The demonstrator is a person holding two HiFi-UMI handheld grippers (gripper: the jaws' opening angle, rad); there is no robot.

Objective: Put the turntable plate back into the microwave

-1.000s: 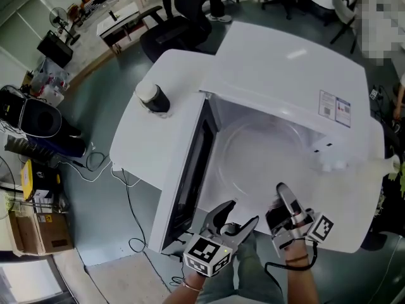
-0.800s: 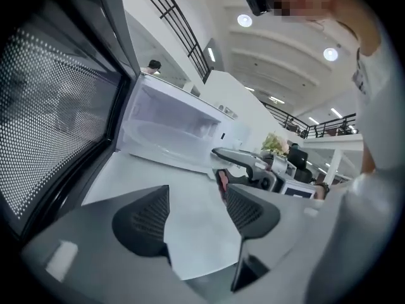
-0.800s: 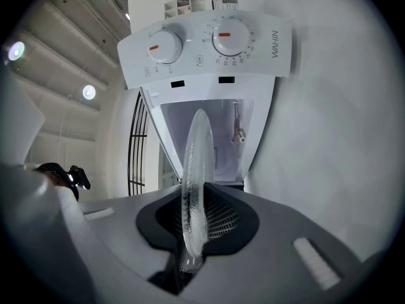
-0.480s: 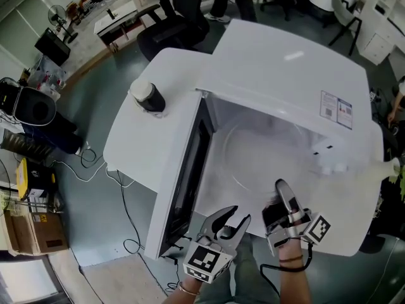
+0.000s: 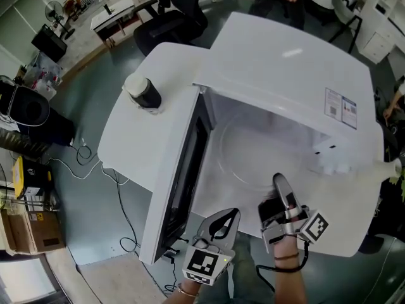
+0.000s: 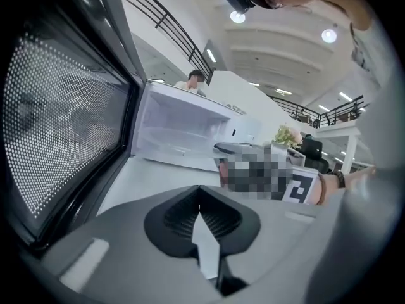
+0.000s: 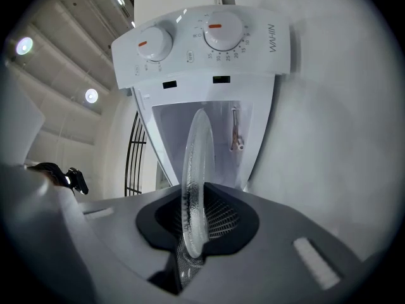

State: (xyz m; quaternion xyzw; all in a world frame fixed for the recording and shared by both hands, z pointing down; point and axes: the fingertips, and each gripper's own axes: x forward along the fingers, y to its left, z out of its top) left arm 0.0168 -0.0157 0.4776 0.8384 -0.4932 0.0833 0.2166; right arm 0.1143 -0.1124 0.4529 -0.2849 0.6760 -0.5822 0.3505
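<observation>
From where I stand, the white microwave (image 5: 291, 62) sits on a white table (image 5: 142, 141) with its door (image 5: 183, 170) swung wide open toward the table's left side. The dotted mesh of the door's window fills the left of the left gripper view. The glass turntable plate (image 5: 256, 147) is in the right gripper (image 5: 279, 182). Its jaws are pinched on the plate's near rim, and the ribbed glass sits squarely between the pads in the right gripper view. From that pinch the clear disc reaches forward into the open mouth of the oven, faint against the white cavity. I cannot tell whether its far side rests on the cavity floor. In the right gripper view the two dials (image 7: 221, 30) of the control panel show beyond the plate. The left gripper (image 5: 228, 215) hangs just in front of the door's lower edge, beside the right one. Its jaws are pressed together at the tips with nothing between them. A dark cup with a pale lid (image 5: 142, 92) stands alone near the table's far left edge, well apart from both grippers.
</observation>
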